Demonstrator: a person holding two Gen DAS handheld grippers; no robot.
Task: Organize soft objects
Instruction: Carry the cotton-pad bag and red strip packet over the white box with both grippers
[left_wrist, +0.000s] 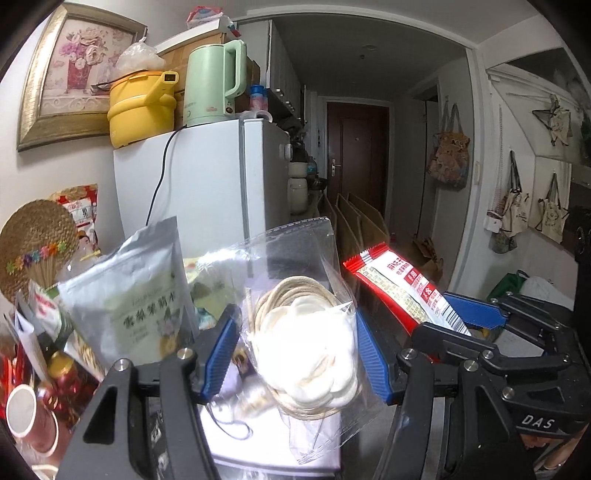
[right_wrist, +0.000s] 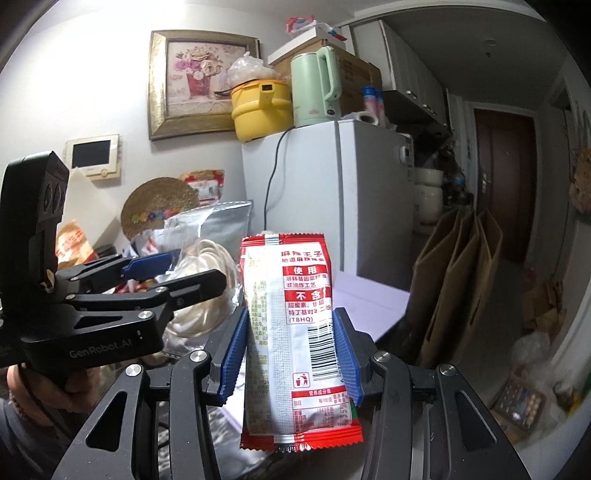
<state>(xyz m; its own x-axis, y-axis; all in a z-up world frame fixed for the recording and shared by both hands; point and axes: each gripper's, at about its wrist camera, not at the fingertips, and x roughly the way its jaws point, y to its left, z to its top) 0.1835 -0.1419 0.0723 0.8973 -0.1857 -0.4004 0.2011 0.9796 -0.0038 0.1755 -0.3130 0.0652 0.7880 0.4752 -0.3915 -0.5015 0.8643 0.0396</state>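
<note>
My left gripper (left_wrist: 295, 332) is shut on a clear plastic bag of white cotton pads and coiled cord (left_wrist: 310, 347), held up in the air. My right gripper (right_wrist: 290, 332) is shut on a red and white snack packet (right_wrist: 295, 332), held upright. In the left wrist view the right gripper (left_wrist: 469, 321) is at the right with the snack packet (left_wrist: 402, 288) in it. In the right wrist view the left gripper (right_wrist: 199, 266) is at the left, with the bag (right_wrist: 207, 280) behind it.
A silver pouch (left_wrist: 136, 295), a woven straw mat (left_wrist: 37, 243), a bottle (left_wrist: 62, 369) and a paper cup (left_wrist: 26, 417) crowd the table's left. A white fridge (left_wrist: 207, 177) stands behind with a yellow pot (left_wrist: 140, 107) and green kettle (left_wrist: 214, 81). Cardboard sheets (right_wrist: 458, 280) lean at the right.
</note>
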